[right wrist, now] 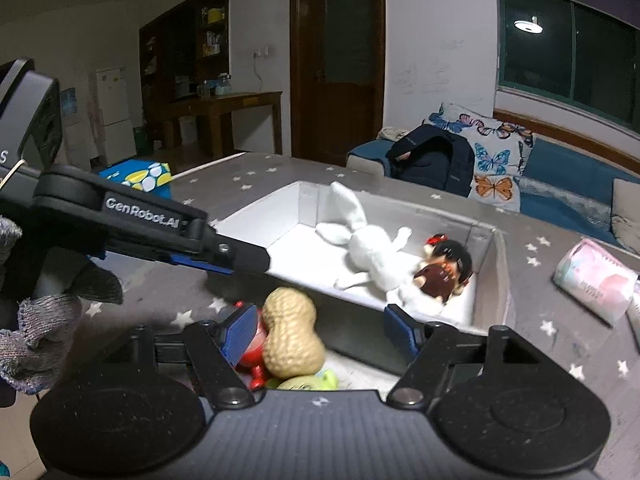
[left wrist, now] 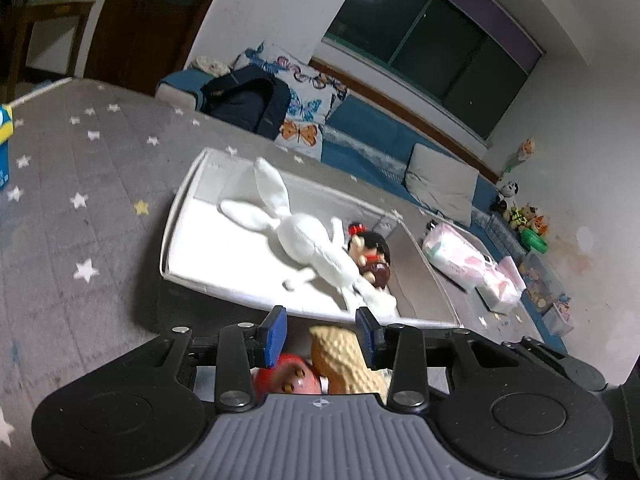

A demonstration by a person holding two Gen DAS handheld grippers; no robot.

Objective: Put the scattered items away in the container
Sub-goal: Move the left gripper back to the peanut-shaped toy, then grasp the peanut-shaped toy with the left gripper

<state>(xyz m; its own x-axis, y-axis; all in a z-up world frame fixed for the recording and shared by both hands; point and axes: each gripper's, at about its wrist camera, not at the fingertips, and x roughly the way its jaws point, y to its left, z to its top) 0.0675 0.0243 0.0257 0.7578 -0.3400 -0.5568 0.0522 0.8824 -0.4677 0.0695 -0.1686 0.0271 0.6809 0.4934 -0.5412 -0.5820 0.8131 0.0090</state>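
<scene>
The red toy (left wrist: 286,376) at lower centre of the left wrist view is mostly hidden behind the gripper body, as is the peanut's (left wrist: 348,364) lower end. In the right wrist view a green toy (right wrist: 308,382) at bottom centre shows only its top edge. The doll (right wrist: 444,266) in the box (right wrist: 496,264) is blurred, its features unreadable. The pink pack (right wrist: 596,284) runs off the right edge.

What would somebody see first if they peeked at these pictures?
Probably the white plush rabbit sprawled inside the white box, with a dark-haired doll lying against it. Next, the big tan peanut toy on the starry grey mat just outside the box, beside a red toy.
</scene>
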